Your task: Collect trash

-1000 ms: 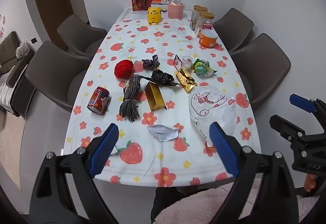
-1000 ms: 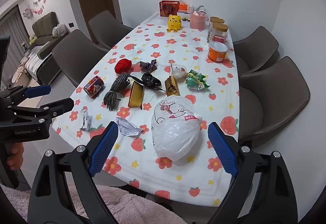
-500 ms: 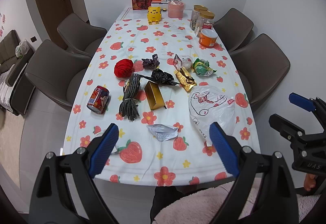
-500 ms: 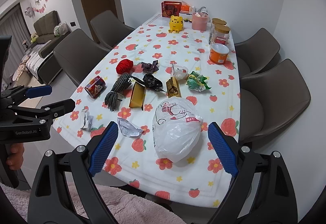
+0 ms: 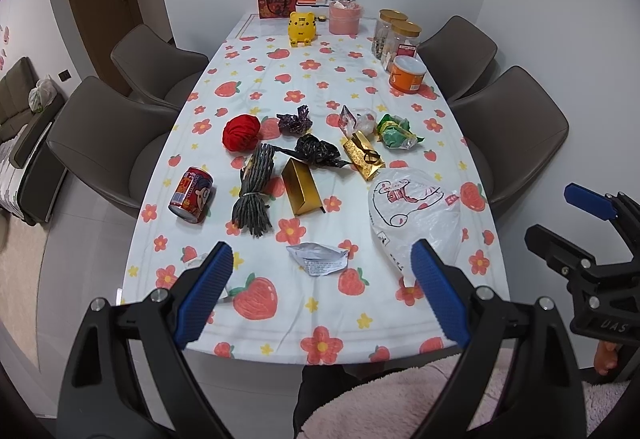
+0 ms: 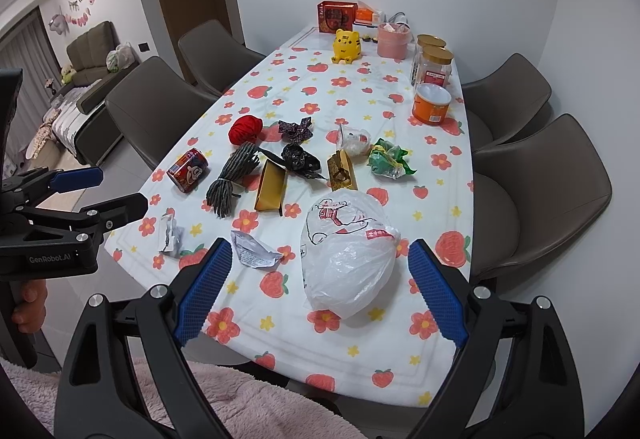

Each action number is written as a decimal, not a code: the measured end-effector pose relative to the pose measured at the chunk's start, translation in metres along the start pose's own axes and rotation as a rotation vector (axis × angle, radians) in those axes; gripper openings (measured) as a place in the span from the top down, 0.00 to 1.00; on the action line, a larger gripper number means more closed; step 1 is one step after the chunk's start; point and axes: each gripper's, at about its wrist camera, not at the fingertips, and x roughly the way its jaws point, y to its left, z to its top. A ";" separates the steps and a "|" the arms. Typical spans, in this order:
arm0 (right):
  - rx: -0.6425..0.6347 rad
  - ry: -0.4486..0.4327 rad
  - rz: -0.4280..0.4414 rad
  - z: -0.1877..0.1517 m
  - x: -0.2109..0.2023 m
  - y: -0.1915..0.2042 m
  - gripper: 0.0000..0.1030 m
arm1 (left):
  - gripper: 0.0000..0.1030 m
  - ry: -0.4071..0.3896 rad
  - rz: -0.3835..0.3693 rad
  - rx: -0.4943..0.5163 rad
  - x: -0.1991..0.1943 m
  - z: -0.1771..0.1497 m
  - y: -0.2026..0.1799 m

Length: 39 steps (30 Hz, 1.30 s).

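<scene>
A white plastic bag (image 6: 348, 263) lies at the table's near right; it also shows in the left wrist view (image 5: 416, 215). Trash is scattered mid-table: a crumpled white wrapper (image 5: 320, 259), a red can (image 5: 191, 195), a dark rope bundle (image 5: 254, 195), a gold box (image 5: 302, 187), black wrappers (image 5: 316, 149), a gold wrapper (image 5: 363, 155), a green wrapper (image 5: 394, 131), a red ball (image 5: 241, 131). A second crumpled wrapper (image 6: 170, 235) lies at the near left edge. My left gripper (image 5: 320, 295) and right gripper (image 6: 318, 291) are open and empty, above the near table edge.
At the far end of the flower-print table (image 5: 280, 323) stand a yellow tiger figure (image 5: 303, 28), a pink tub (image 5: 345, 17), a red box (image 5: 276, 1), two jars (image 5: 396, 35) and an orange tin (image 5: 408, 73). Grey chairs (image 5: 100, 143) line both sides.
Both grippers have drifted slightly back and up from the table. Nothing on the table moved.
</scene>
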 end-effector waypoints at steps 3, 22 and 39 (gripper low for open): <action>0.000 0.001 0.001 0.000 0.000 -0.001 0.16 | 0.12 -0.001 0.000 -0.003 0.000 0.000 0.000; 0.004 0.002 0.004 0.002 0.002 0.000 0.16 | 0.12 0.002 0.000 -0.001 0.000 0.001 0.001; 0.005 0.002 0.006 0.004 0.002 -0.002 0.16 | 0.12 0.005 0.001 -0.002 0.001 0.001 0.002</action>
